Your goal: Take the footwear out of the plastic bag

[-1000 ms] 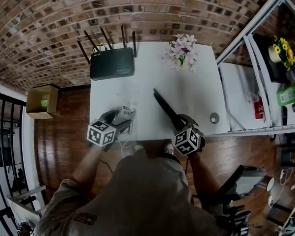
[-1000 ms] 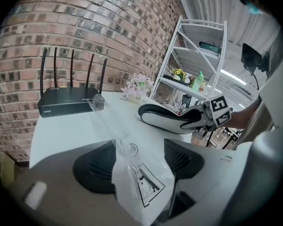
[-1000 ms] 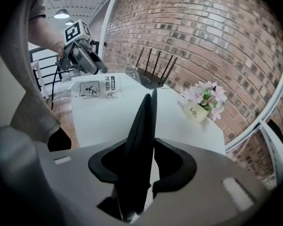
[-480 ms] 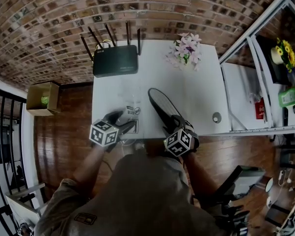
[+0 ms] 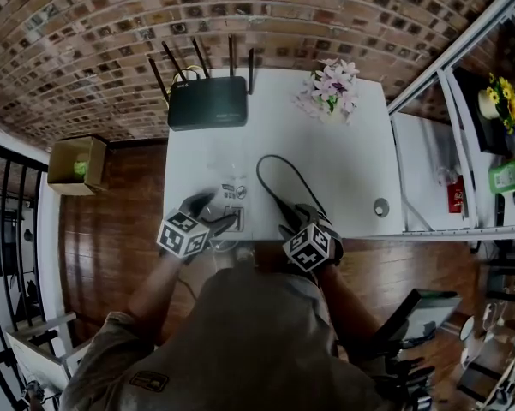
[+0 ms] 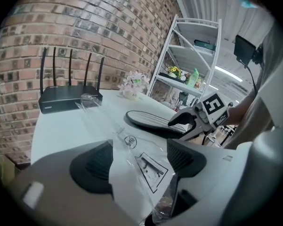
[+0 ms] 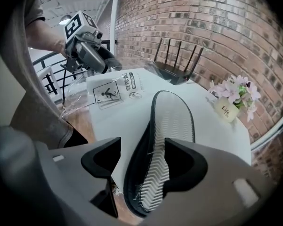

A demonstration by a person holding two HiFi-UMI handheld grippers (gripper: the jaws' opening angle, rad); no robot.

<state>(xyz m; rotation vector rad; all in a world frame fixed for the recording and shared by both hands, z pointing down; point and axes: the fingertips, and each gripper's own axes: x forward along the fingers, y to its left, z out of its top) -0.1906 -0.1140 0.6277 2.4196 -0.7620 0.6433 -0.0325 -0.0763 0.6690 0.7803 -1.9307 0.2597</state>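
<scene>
A black slipper lies sole up on the white table, its heel at the near edge. My right gripper stands over that heel. In the right gripper view the zigzag sole runs between the jaws of the right gripper, which have just been opening; the left pad stands off it. The clear plastic bag with printed labels lies flat to the left. Its film runs between the jaws of my left gripper, which have also just been opening and stand wide apart.
A black router with several antennas sits at the table's back left. A small pot of pink flowers stands at the back right. A small round object rests near the right edge. A white shelf unit stands to the right.
The right gripper has moved left toward the near edge. The slipper has gone from standing on its side to lying flat, sole up, and the right jaws have opened. The left gripper has stayed put.
</scene>
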